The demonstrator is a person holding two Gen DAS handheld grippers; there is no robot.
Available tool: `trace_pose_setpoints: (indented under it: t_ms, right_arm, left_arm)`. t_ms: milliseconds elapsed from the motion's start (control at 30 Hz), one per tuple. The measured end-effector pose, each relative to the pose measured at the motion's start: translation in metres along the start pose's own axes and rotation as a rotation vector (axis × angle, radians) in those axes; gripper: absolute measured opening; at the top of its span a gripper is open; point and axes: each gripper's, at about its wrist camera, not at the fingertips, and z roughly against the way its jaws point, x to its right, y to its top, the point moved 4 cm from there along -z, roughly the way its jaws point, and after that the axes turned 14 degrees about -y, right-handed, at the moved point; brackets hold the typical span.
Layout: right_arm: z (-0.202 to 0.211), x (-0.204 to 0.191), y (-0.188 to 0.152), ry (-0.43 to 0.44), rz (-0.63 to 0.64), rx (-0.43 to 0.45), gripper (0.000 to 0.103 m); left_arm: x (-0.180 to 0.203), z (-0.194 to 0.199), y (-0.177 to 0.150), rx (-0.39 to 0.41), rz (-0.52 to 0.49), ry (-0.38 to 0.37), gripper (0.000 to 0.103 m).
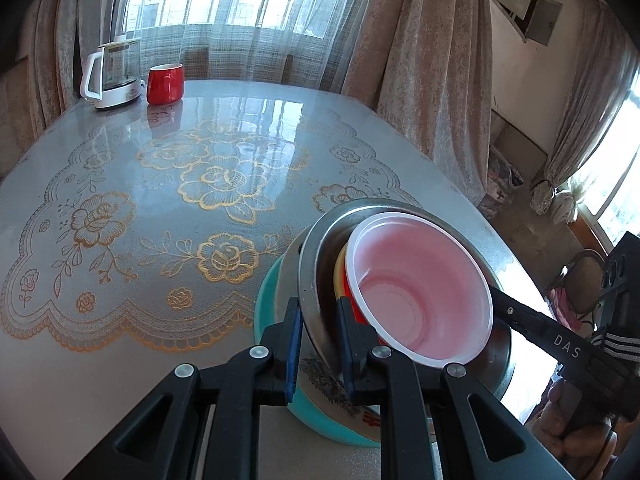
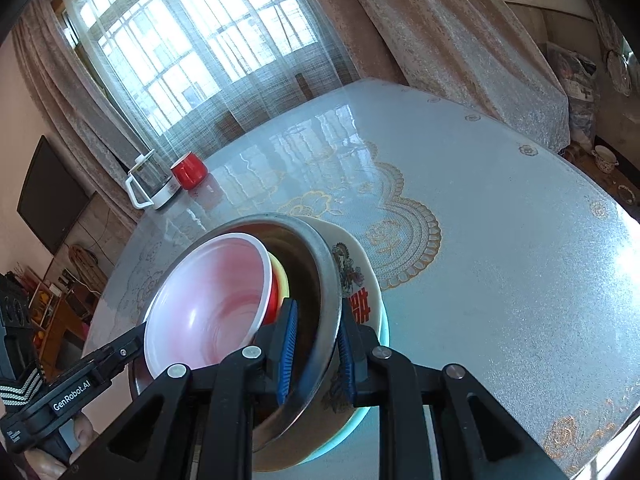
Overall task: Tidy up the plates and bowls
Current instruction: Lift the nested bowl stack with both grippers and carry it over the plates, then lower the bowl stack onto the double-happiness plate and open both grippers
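Observation:
A tilted steel bowl (image 1: pixel 316 264) (image 2: pixel 330 280) holds a yellow bowl (image 1: pixel 339 276) (image 2: pixel 282 280) and, inside that, a red bowl with a pale pink inside (image 1: pixel 416 292) (image 2: pixel 208 300). The steel bowl rests in a teal enamel basin (image 1: pixel 268 304) (image 2: pixel 360 256) with a white flowered inside, on the table (image 1: pixel 200 160). My left gripper (image 1: pixel 320 346) (image 2: pixel 134 344) is shut on the steel bowl's rim, one blue pad inside and one outside. On the opposite side my right gripper (image 2: pixel 316 350) (image 1: pixel 504 304) clamps the same rim.
A glass kettle (image 1: pixel 114 76) (image 2: pixel 150 184) and a red mug (image 1: pixel 165 84) (image 2: pixel 189 172) stand at the table's far corner by the window. The stack sits close to the table's near edge. A chair (image 1: pixel 580 276) stands past the table's right side.

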Motion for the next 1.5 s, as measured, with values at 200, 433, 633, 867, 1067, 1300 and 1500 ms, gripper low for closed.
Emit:
trace_pose_setpoints:
  t_ms: [200,433,633,867,1067,1300,1500]
  right_arm:
    - [-0.005,0.001,-0.004,0.014,0.012,-0.018,0.020]
    - [0.006,0.019,-0.001,0.083,-0.076,-0.005,0.029]
    - [0.022,0.040,0.002,0.110,-0.170,0.044,0.029]
    - [0.005,0.066,-0.004,0.082,-0.273,-0.013,0.028]
    - [-0.006,0.055,-0.012,0.115,-0.250,-0.057,0.021]
    - [0.000,0.041,-0.012,0.073,-0.160,-0.019,0.007]
    - [0.000,0.038,-0.012,0.054,-0.140,-0.011,0.008]
  left_arm:
    - [0.001,0.004,-0.003,-0.007,0.010,-0.007,0.018]
    - [0.003,0.004,-0.008,-0.007,0.010,-0.005,0.020]
    - [0.008,0.009,-0.011,0.008,-0.004,0.012,0.021]
    - [0.007,0.017,-0.011,0.035,0.004,0.017,0.021]
    - [0.009,0.018,-0.012,0.039,-0.011,0.027,0.021]
    - [0.014,0.018,-0.014,0.043,-0.031,0.046,0.022]
    - [0.015,0.020,-0.015,0.046,-0.040,0.056,0.023]
